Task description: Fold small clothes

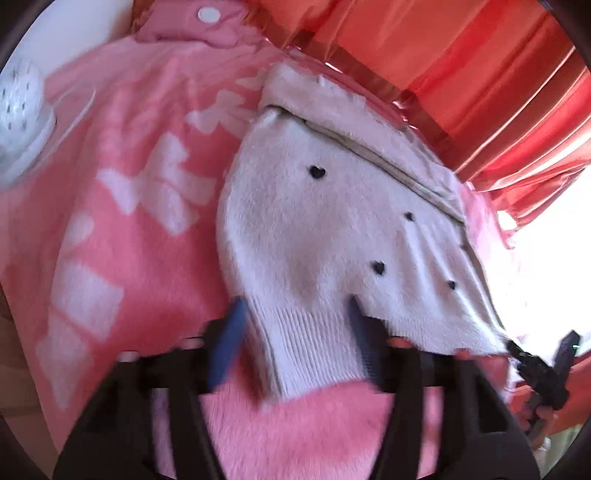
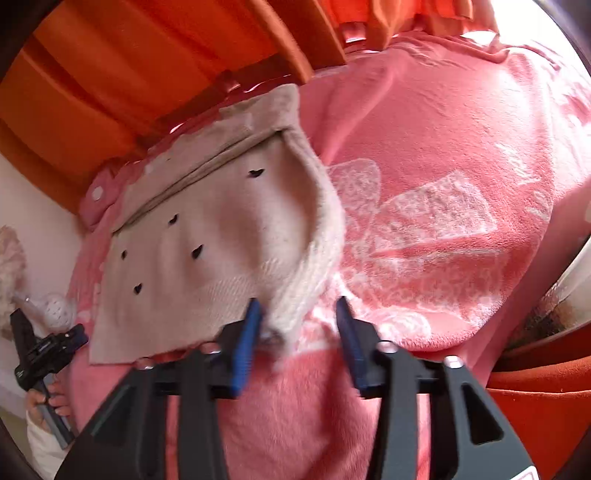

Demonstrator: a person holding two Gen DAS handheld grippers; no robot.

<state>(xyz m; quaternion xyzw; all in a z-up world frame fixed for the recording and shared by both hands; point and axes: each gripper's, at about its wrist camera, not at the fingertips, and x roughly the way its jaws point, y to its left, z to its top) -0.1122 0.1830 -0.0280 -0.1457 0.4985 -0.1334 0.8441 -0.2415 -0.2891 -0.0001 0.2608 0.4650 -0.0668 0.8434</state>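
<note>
Nearest the left wrist camera, the left gripper [image 1: 295, 334] had its blue-padded fingers [image 1: 227, 343] spread apart, with the ribbed cuff [image 1: 299, 347] of the small cream fuzzy sweater with tiny black hearts [image 1: 314, 229] lying loose between them, the pads not pressing on it; nearest the right wrist camera, the right gripper [image 2: 295, 341] likewise had its blue fingers [image 2: 245, 347] parted, the sweater's other ribbed cuff [image 2: 295, 299] lying just beside the left finger, whether touching it I could not tell; the sweater lay flat on the pink plush blanket with white block patterns [image 1: 122, 229], both sleeves folded in over its body, its hem nearest and its collar on the far side; at the right edge of the left view a hand [image 1: 543, 410] gripped the other gripper's handle; beyond the sweater, a pink padded garment with a white snap [image 1: 208, 14] lay at the blanket's far edge; behind it hung orange-red curtains [image 2: 110, 74]; a white perforated object [image 1: 20, 99] sat at the far left.
</note>
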